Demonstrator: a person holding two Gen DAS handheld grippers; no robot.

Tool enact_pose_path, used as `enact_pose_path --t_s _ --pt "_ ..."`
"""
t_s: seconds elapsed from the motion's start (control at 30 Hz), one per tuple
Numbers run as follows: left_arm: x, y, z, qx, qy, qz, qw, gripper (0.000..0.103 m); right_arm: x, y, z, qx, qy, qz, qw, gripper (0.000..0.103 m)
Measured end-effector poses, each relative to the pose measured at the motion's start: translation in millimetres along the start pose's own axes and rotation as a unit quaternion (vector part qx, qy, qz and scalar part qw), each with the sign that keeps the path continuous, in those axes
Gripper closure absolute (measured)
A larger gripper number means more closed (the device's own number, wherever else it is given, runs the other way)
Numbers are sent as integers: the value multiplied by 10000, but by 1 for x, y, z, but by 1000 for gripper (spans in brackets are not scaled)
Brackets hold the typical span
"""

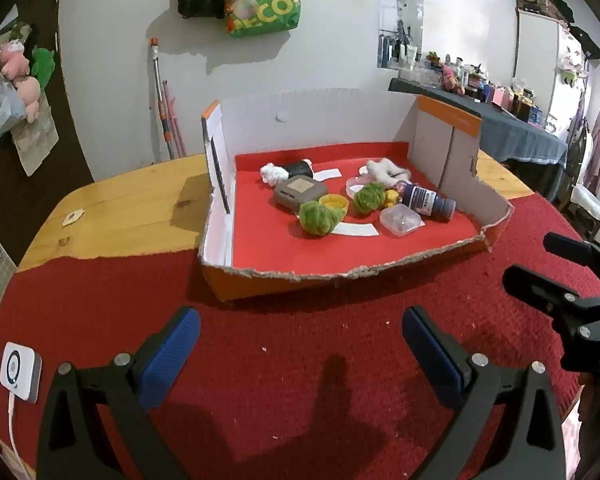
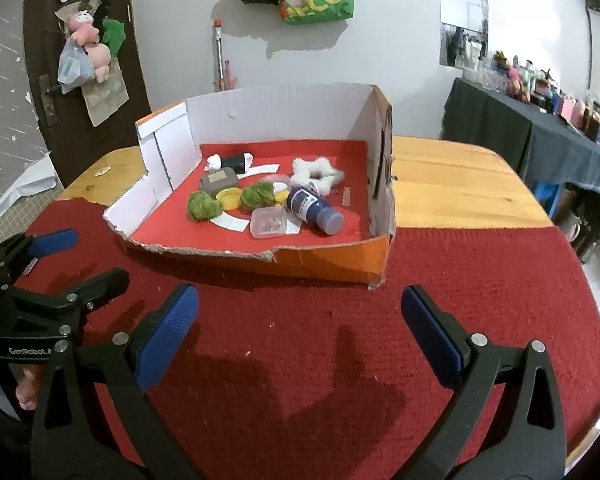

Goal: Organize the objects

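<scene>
Your left gripper (image 1: 300, 344) and right gripper (image 2: 300, 324) hover spread and empty over the red cloth (image 2: 480, 264). "GenRobot" marks one arm. Beyond, the torn cardboard box (image 2: 332, 258) holds a blue bottle (image 2: 314, 210), green pompoms (image 2: 202, 206) and a clear case (image 2: 268, 222).

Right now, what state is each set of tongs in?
Left tongs: open, holding nothing, above the red cloth.
Right tongs: open, holding nothing.

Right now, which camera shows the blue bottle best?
The right wrist view: the blue bottle lies on its side in the box with label and cap unobstructed. In the left wrist view the bottle sits farther off near the box's right wall, its base partly behind other items.
</scene>
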State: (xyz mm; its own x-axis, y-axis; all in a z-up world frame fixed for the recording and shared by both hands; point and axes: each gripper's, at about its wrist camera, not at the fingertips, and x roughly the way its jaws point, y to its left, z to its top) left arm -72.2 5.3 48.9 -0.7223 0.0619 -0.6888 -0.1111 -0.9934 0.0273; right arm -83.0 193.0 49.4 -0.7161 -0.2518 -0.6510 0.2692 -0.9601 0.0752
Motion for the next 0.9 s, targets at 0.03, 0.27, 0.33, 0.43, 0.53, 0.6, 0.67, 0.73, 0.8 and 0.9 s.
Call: enact_pose_path --t_s 0.03,0.27,0.33,0.43,0.53,0.6,0.67,0.73,0.8,0.9 --pt "0 1 -1 -21 23 -6 10000 0 1 -1 -1 21 32 -7 10000 0" --pt "12 7 -8 -249 331 -55 9991 0 13 -6 -10 99 306 19 9995 0" --pt "17 8 -11 -312 459 -78 9984 0 17 -7 -13 110 393 25 9992 0" --pt "26 9 -15 -383 651 -89 9971 0 23 -8 -16 133 496 30 9987 0" --pt "31 11 -18 -435 781 -87 9960 0 29 -10 -19 151 597 15 9981 0" --pt "34 12 -19 -478 861 -124 9951 0 33 -10 -22 161 667 32 9976 0" --pt "37 13 -20 -516 932 -183 9941 0 37 -11 -24 170 719 30 9973 0" --pt "39 13 -21 -534 962 -197 9937 0 38 -11 -25 179 726 42 9972 0" --pt "39 12 -21 -513 957 -199 9939 0 38 -12 -24 194 734 48 9971 0" --pt "38 11 -22 -499 958 -214 9939 0 40 -11 -24 177 765 36 9969 0"
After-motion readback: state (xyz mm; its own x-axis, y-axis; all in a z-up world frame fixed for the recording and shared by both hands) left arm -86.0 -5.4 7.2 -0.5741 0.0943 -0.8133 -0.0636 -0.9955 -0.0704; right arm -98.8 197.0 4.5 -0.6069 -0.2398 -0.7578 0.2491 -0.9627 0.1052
